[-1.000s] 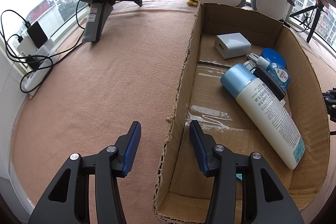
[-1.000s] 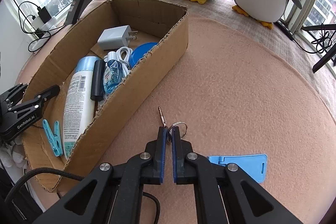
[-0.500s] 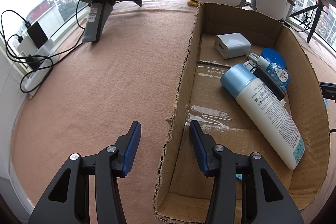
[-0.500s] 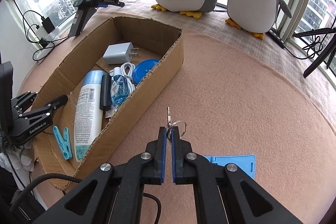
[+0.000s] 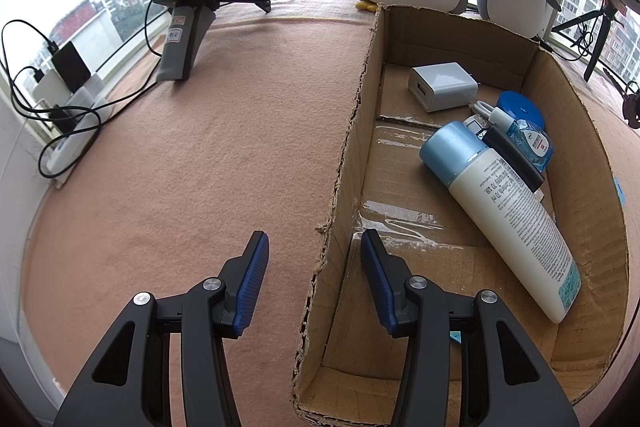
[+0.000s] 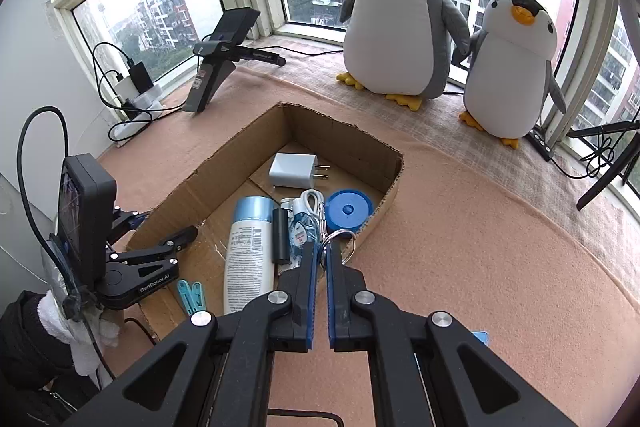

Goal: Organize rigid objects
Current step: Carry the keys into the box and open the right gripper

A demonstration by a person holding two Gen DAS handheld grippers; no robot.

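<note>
Right claw (image 6: 321, 251) clamped on a silver metal key ring (image 6: 340, 242), above the brown cardboard box (image 6: 224, 163). Left claw (image 5: 314, 247) spread wide, straddling the box's near wall.

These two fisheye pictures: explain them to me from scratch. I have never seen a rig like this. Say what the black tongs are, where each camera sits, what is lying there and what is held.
There is no robot. A person holds a two-finger gripper in each hand, and each gripper carries a camera looking along its fingers.

The left view shows the left gripper, open, straddling the box wall.

The right view shows the right gripper, shut on a key ring, over the box's near corner.

In the box lie a tube, a charger, a white cable, a blue disc and a clothespin. Two plush penguins stand by the window.
</note>
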